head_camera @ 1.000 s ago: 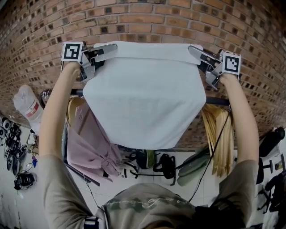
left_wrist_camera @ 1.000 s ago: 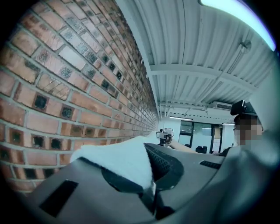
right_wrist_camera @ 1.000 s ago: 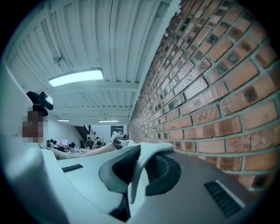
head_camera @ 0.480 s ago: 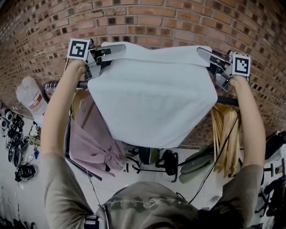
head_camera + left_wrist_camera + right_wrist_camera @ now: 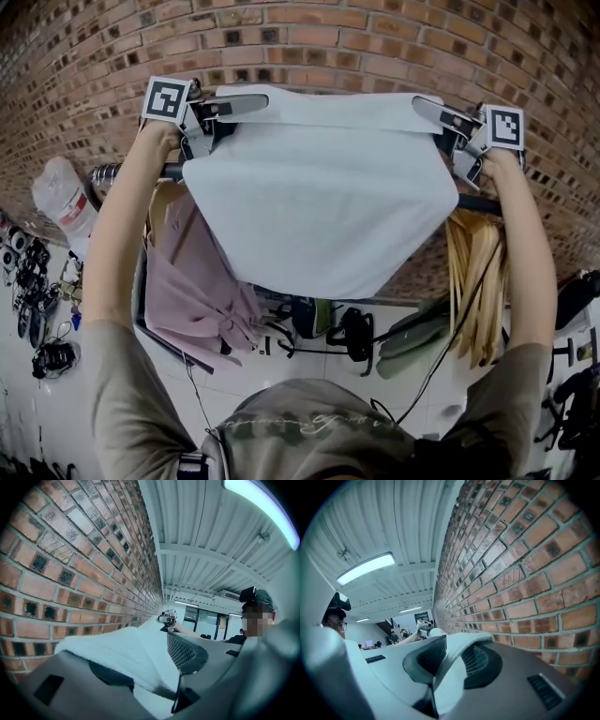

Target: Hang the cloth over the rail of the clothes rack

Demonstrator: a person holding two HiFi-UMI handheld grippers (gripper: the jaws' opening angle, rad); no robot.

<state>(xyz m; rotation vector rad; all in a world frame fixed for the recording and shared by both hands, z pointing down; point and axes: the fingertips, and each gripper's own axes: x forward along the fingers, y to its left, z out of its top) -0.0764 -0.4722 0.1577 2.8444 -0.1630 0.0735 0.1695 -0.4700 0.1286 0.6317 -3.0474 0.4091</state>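
Note:
A white cloth (image 5: 319,206) hangs spread in front of the brick wall, and its top edge is stretched between my two grippers just above the dark rail (image 5: 478,204). My left gripper (image 5: 253,101) is at the cloth's upper left corner. In the left gripper view (image 5: 150,663) its jaws have just been opening: the cloth (image 5: 117,653) rests on one jaw and the meshed pad (image 5: 185,651) stands off it. My right gripper (image 5: 422,105) holds the upper right corner. Its jaws (image 5: 447,660) have eased slightly, and the cloth (image 5: 461,641) is still pinched between the pads.
A pink garment (image 5: 192,300) hangs from the rail at the left, behind the cloth. Several wooden hangers (image 5: 478,281) hang at the right. The brick wall (image 5: 309,47) is close behind the rail. Black bags (image 5: 352,342) and cables lie on the floor below.
Both grippers have sunk a little toward the rail with the cloth's top edge. The cloth still hangs spread between them.

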